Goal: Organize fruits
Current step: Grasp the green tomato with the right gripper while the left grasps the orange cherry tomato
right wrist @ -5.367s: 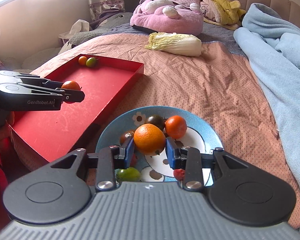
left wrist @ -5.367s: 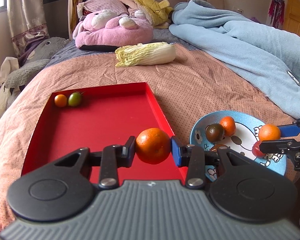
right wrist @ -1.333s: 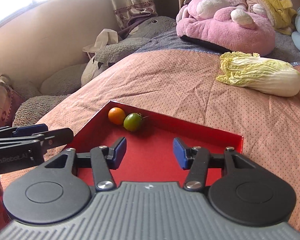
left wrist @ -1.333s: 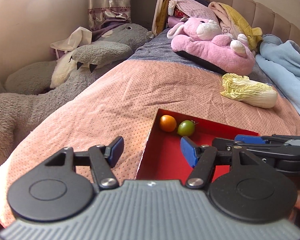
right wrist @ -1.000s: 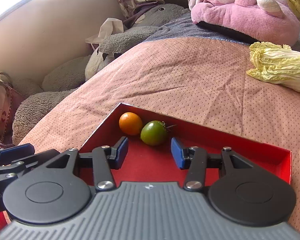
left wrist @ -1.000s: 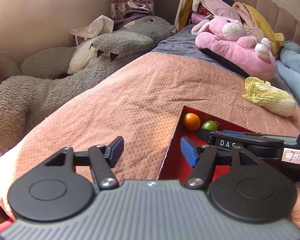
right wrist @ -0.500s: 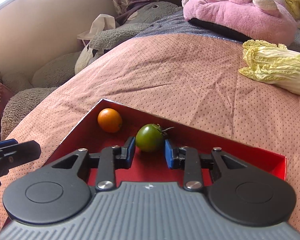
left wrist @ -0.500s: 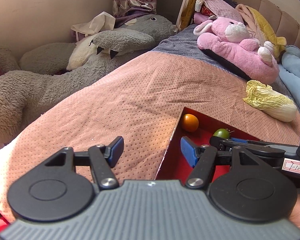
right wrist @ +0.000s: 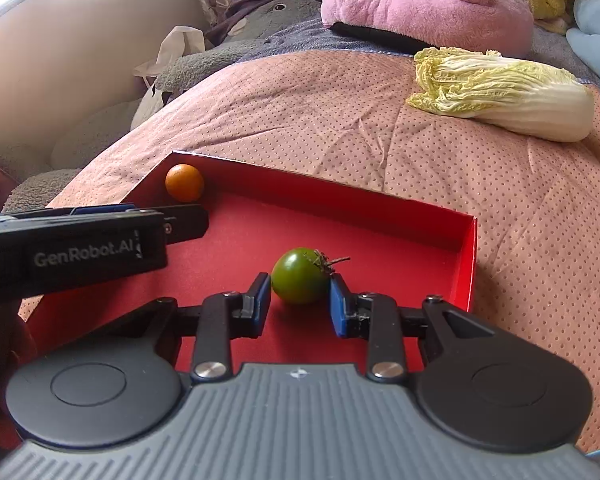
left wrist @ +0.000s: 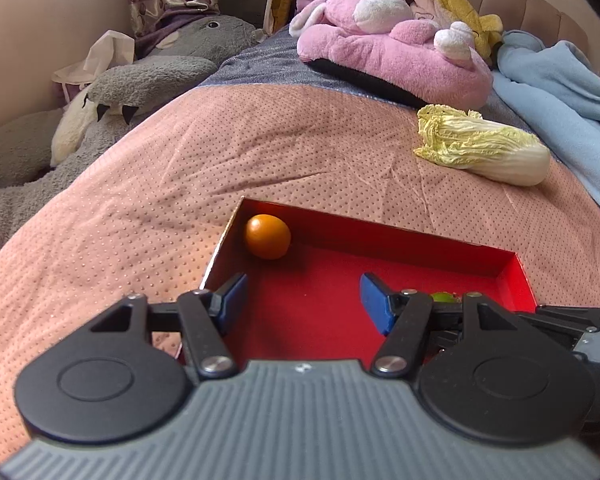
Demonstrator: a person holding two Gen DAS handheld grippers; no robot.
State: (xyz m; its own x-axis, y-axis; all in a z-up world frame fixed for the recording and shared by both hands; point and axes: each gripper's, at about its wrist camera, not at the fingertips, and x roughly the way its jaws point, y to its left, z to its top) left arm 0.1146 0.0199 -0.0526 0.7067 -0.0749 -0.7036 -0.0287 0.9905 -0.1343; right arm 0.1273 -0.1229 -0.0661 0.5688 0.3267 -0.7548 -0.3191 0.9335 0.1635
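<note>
A red tray (left wrist: 420, 248) (right wrist: 466, 264) lies on the pink bedspread. A small orange fruit (left wrist: 267, 236) (right wrist: 184, 182) sits in its far left corner. A green tomato (right wrist: 299, 275) with a stem is between the fingers of my right gripper (right wrist: 298, 300), which is closed on it just over the tray floor. In the left wrist view only a sliver of the tomato (left wrist: 444, 297) shows behind my right finger. My left gripper (left wrist: 302, 302) is open and empty over the tray's left part, a little short of the orange fruit.
A napa cabbage (left wrist: 484, 150) (right wrist: 504, 88) lies on the bedspread beyond the tray. A pink plush toy (left wrist: 392, 46) and a blue blanket (left wrist: 560, 84) lie further back. A grey plush toy (left wrist: 140, 80) lies at the left edge of the bed.
My right gripper closed on the green tomato and drew it away from the orange fruit toward the tray's middle. My left gripper moved right, over the tray, and stays open.
</note>
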